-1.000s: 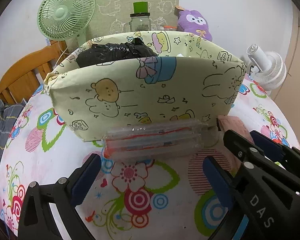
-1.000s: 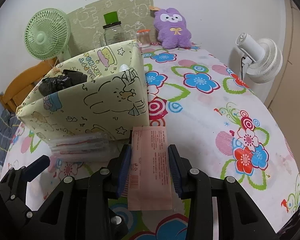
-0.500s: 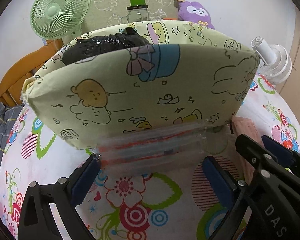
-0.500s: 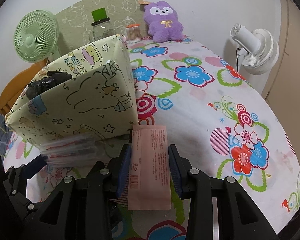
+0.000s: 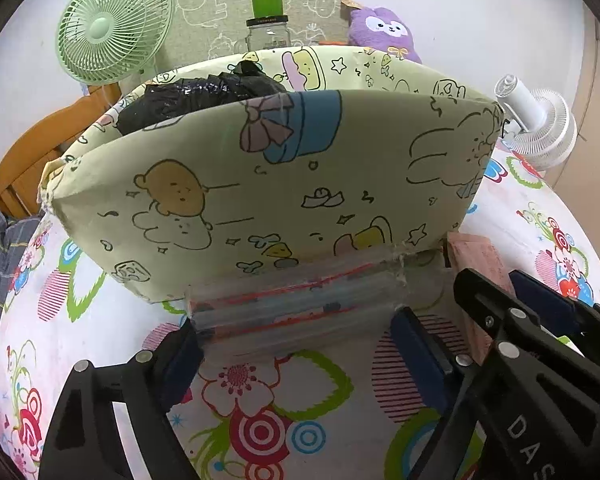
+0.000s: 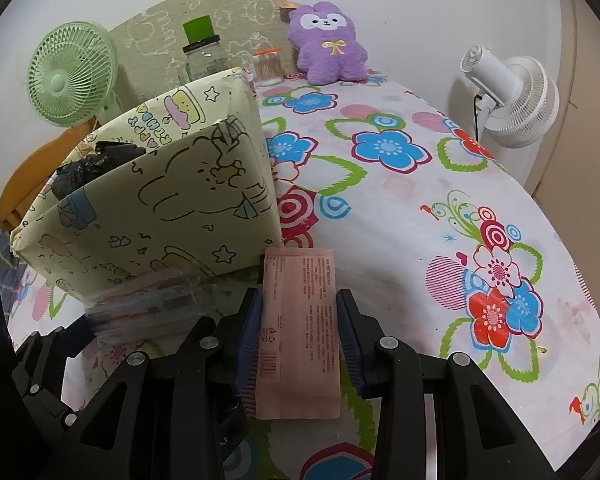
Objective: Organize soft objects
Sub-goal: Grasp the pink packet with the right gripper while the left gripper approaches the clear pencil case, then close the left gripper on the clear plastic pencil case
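Observation:
A pale green cartoon-print fabric bin (image 5: 268,184) stands on the flowered tablecloth; it also shows in the right wrist view (image 6: 152,200). A black plastic bag (image 5: 204,96) lies inside it. A clear plastic pack with red stripes (image 5: 296,304) lies against the bin's front. My left gripper (image 5: 296,352) is open, its fingertips on either side of the pack's near edge. My right gripper (image 6: 298,332) is shut on a pink paper packet (image 6: 298,328), held just right of the bin's corner. The packet also shows in the left wrist view (image 5: 480,260).
A purple plush rabbit (image 6: 328,44) sits at the table's far edge by a jar (image 6: 204,56) and a toothpick holder (image 6: 268,66). A green fan (image 6: 70,74) stands at back left, a white fan (image 6: 512,96) at right. A wooden chair (image 5: 32,152) is left.
My left gripper has moved forward to the clear pack, its fingers now flanking it. My right gripper has shifted slightly forward with the pink packet still in it.

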Action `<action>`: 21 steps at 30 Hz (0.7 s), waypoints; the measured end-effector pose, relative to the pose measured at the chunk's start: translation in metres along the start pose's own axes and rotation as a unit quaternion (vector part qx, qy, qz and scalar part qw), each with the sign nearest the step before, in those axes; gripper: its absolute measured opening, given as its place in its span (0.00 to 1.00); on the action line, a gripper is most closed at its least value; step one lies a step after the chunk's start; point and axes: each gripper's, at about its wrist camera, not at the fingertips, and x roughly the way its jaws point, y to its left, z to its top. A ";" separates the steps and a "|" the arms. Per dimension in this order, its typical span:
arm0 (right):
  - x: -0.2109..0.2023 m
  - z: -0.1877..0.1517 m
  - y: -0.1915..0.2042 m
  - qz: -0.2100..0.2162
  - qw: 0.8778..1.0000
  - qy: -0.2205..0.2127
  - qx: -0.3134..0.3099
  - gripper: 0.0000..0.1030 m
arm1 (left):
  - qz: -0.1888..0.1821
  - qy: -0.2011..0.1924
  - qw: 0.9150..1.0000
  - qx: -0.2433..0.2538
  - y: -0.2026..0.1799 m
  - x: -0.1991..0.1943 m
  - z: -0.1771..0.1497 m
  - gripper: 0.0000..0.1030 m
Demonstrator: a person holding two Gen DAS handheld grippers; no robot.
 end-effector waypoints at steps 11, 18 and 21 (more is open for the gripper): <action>-0.012 -0.006 0.013 0.005 1.000 -0.011 -0.017 0.40 | -0.004 -0.015 1.000 -0.007 0.006 -0.019 -0.008 0.86; -0.027 -0.009 0.020 0.006 0.999 -0.025 -0.025 0.40 | -0.003 -0.032 0.999 -0.015 0.013 -0.035 -0.012 0.86; -0.033 -0.010 0.023 0.007 0.999 -0.032 -0.029 0.40 | -0.002 -0.038 0.999 -0.017 0.016 -0.043 -0.014 0.86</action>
